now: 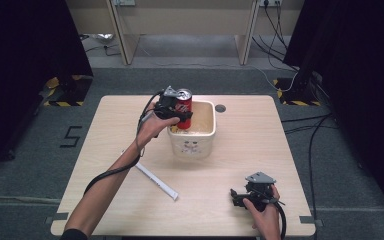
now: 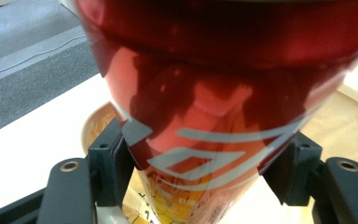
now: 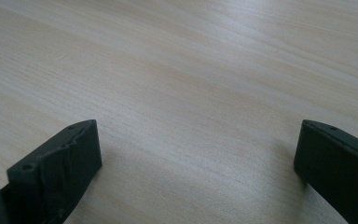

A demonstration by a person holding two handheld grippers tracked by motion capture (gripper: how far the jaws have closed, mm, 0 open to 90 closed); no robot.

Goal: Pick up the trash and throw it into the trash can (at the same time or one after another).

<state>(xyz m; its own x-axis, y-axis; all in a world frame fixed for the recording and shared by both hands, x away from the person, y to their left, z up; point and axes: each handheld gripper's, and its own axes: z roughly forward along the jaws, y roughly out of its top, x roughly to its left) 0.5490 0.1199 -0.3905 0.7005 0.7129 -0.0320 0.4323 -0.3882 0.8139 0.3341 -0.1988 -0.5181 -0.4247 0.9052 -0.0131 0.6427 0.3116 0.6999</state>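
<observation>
A red drink can (image 1: 183,107) with a silver top stands upright over the left edge of a cream bin (image 1: 200,145) at the middle of the table. My left gripper (image 1: 178,114) is shut on the can's side. Seen from the left gripper view, the can (image 2: 214,93) looms large, with both pads (image 2: 114,161) pressed against its red wall and the bin's inside below it. At the near right of the table my right gripper (image 1: 235,196) rests low, and in the right gripper view its jaws (image 3: 196,163) stand wide apart over bare wood.
A white strip (image 1: 156,181) lies flat on the table between my two arms. A small round hole (image 1: 220,108) marks the tabletop behind the bin. Dark curtains, cables and a pale bench frame stand beyond the far edge.
</observation>
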